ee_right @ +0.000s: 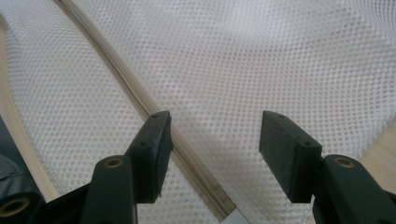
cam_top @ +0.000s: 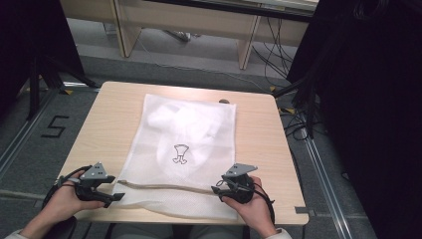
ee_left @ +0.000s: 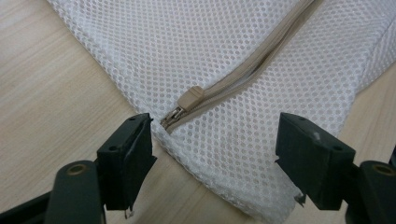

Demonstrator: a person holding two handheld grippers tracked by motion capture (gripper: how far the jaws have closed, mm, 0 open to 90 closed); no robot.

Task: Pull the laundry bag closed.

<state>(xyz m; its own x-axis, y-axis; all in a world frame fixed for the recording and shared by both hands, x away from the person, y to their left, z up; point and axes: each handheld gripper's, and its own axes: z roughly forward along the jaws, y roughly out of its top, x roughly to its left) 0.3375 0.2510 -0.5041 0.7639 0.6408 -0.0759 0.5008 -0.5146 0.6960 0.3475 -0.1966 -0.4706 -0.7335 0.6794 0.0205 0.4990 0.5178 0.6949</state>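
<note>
At the left end of the beige zipper (cam_top: 166, 187), the left gripper (cam_top: 110, 195) sits low over the near-left corner of the white mesh bag (cam_top: 186, 144), held in the person's left hand (cam_top: 62, 203). Its jaws stand wide apart with nothing clamped; in the left gripper view the zipper pull (ee_left: 190, 98) lies just ahead of the gap between them, resting on the mesh, and neither jaw touches it. The bag lies flat on the wooden tabletop (cam_top: 107, 119), with the zipper running along its near edge and a pale bundle with a small dark drawing (cam_top: 180, 153) showing through the mesh beyond the zipper. At the zipper's right end, the right gripper (cam_top: 217, 190), held in the right hand (cam_top: 256, 209), hovers over the mesh. Its jaws are also spread open and empty; in the right gripper view the zipper tape (ee_right: 140, 100) passes just beside one jaw.
</note>
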